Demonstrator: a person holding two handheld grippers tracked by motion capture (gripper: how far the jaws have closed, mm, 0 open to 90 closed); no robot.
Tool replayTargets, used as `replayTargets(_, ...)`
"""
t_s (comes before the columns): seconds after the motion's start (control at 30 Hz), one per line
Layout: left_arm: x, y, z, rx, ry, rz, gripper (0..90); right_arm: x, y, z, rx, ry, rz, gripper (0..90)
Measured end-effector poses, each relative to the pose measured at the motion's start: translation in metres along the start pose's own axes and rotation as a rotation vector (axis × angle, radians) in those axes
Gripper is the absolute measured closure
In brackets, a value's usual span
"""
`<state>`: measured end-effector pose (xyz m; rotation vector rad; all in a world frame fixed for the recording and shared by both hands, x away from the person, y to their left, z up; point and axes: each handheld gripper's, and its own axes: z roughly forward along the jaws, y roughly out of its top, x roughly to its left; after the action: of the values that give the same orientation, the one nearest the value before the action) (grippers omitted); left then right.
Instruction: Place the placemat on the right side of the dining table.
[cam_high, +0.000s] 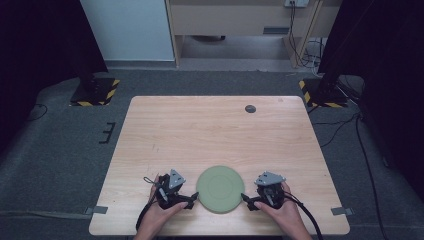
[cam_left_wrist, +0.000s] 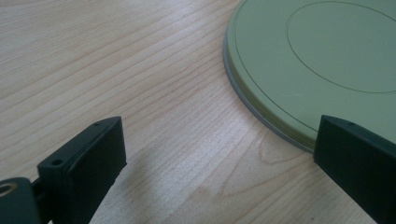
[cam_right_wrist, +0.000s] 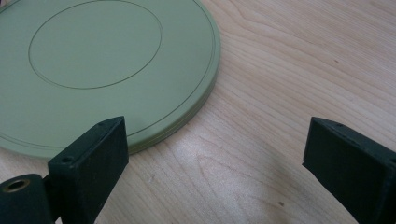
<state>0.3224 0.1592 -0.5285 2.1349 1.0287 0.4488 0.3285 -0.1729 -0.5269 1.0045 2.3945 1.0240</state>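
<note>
A flat, round, pale green disc (cam_high: 220, 188) lies on the wooden table (cam_high: 215, 135) near its front edge. My left gripper (cam_high: 191, 200) sits just left of the disc, held by a hand, and my right gripper (cam_high: 248, 201) sits just right of it. In the left gripper view the disc (cam_left_wrist: 322, 65) fills the upper right; my left gripper (cam_left_wrist: 219, 163) is open, its right jaw over the disc's rim. In the right gripper view the disc (cam_right_wrist: 93, 70) fills the upper left; my right gripper (cam_right_wrist: 217, 163) is open, its left jaw over the rim. Nothing is held.
A small dark round spot (cam_high: 250, 108) marks the far side of the table. Grey tape tabs (cam_high: 99, 210) sit at the front corners. Beyond the table are a grey carpet, two stands with black-and-yellow bases (cam_high: 95, 92), and cables on the right.
</note>
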Motion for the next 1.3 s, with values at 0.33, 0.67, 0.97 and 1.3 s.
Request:
replayTargets(0.33, -0.0016, 0.0016, 0.0037, 0.001, 0.021, -0.005, 0.7, 0.0006, 0.0028, 0.0019, 0.0, -0.037, 0.003, 4.3)
replayTargets(0.67, -0.0009, 0.0033, 0.0061, -0.001, 0.036, -0.019, 0.8, -0.0003, 0.0052, 0.0034, 0.006, -0.065, 0.023, 3.7)
replayTargets(0.97, -0.0024, 0.0041, 0.0038, -0.015, 0.029, -0.025, 2.3, 0.0, 0.0042, 0.0017, 0.0, -0.062, 0.023, 5.7)
replayTargets(1.3, -0.0034, 0.0053, 0.0062, -0.01, 0.041, -0.028, 1.1, 0.0007, 0.0056, 0.0034, 0.001, -0.075, 0.02, 4.5)
